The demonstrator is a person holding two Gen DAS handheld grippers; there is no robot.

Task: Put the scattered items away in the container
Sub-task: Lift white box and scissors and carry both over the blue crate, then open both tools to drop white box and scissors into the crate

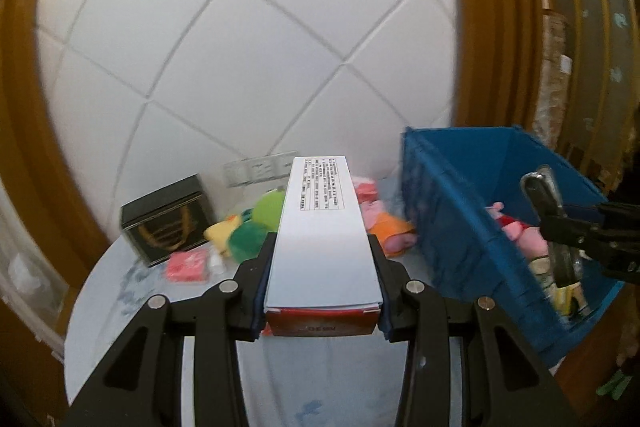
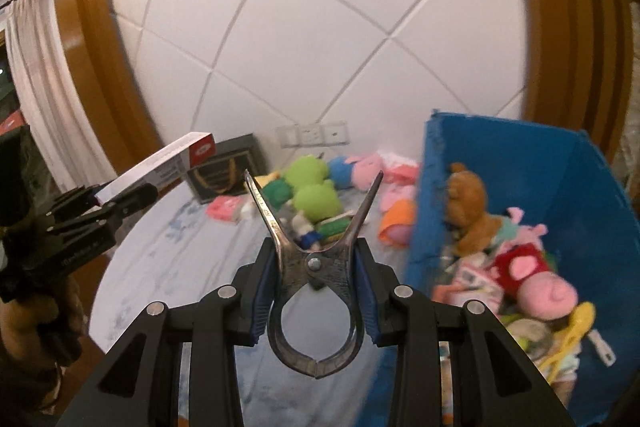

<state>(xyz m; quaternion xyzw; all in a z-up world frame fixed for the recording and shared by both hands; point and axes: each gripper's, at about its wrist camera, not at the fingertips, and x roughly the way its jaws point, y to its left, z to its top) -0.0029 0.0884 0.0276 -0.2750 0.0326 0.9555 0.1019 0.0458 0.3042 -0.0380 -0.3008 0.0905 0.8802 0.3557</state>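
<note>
In the left wrist view, the left gripper [image 1: 320, 291] fills the lower centre of the frame, its pads pinching a long white carton [image 1: 324, 227] with a red end, which stretches away up the middle of the picture. To the right of it stands the blue container [image 1: 452, 211], already holding soft toys, with the right gripper [image 1: 560, 227] reaching in from the right edge above it. In the right wrist view, the right gripper pinches a metal clamp [image 2: 314, 267] at the lower centre, the clamp's two prongs splayed upward in a V. The container occupies the right side of that frame, with a brown plush bear [image 2: 468, 203] and a pink pig toy [image 2: 536, 283] inside. On the pale table [image 2: 168, 267] behind the clamp lie green plush toys [image 2: 312, 187], a pink packet [image 2: 224, 207] and an orange toy [image 2: 396, 223]; a dark box [image 2: 224, 171] stands toward the upper left, near the wall sockets [image 2: 312, 135].
</note>
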